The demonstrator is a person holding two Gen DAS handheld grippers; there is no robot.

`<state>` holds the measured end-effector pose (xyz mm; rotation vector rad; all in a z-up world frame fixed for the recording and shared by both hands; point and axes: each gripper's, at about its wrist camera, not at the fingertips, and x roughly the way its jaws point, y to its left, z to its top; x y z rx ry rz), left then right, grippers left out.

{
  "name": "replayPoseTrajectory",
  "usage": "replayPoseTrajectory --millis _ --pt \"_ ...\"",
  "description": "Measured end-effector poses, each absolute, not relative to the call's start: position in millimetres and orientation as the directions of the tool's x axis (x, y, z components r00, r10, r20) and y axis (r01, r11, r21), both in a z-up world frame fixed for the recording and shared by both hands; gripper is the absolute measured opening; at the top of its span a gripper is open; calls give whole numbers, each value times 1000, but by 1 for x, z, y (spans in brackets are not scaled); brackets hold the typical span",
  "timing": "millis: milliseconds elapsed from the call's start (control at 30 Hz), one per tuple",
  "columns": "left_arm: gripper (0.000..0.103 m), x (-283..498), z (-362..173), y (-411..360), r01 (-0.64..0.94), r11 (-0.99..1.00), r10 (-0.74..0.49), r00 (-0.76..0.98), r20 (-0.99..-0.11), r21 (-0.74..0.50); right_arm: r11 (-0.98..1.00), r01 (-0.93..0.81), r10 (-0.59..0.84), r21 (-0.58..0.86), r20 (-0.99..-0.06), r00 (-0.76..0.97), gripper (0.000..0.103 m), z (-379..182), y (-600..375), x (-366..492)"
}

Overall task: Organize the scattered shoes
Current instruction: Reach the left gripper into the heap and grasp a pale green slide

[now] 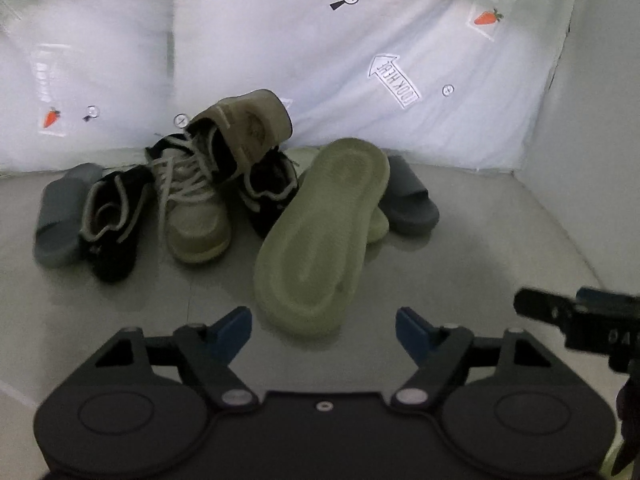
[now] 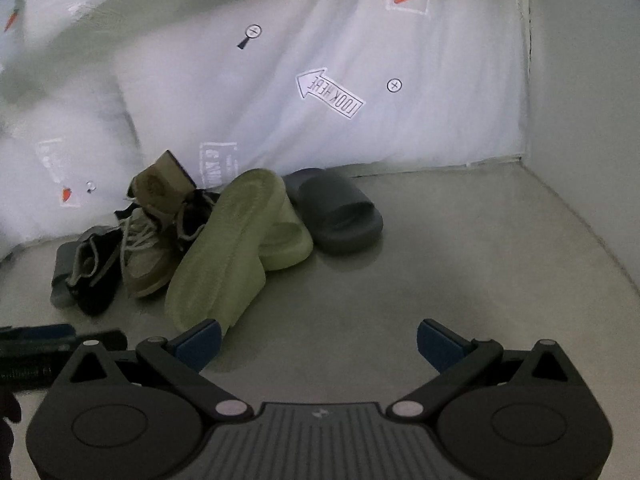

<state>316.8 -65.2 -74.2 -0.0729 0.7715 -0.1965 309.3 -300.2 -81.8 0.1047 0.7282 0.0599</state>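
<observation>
Fingers of the left gripper [image 1: 323,330] and right gripper [image 2: 318,344] are spread wide, both empty, hovering over bare grey floor [image 2: 460,280]. At twelve o'clock, the scattered shoes lie heaped against a white printed sheet [image 2: 440,128]. An upturned green slide [image 1: 320,240] leans on its mate [image 2: 286,242], its toe near the left gripper's fingertips. Tan sneakers [image 1: 196,216] and black shoes [image 1: 108,224] crowd at eleven o'clock; grey slides [image 2: 340,216] flank the heap. Open floor runs toward three o'clock, ending at a wall [image 2: 580,120].
</observation>
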Motion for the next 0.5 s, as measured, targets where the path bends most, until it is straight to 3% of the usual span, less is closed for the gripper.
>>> replayPoseTrajectory --millis 233,500 --pt "76 396 -107 -41 147 975 -224 666 -711 -169 990 32 69 134 -688 722 103 -103 -303 369" --pt "76 449 -145 -29 218 937 -350 613 -709 -274 986 43 96 164 -748 657 103 -132 -300 395"
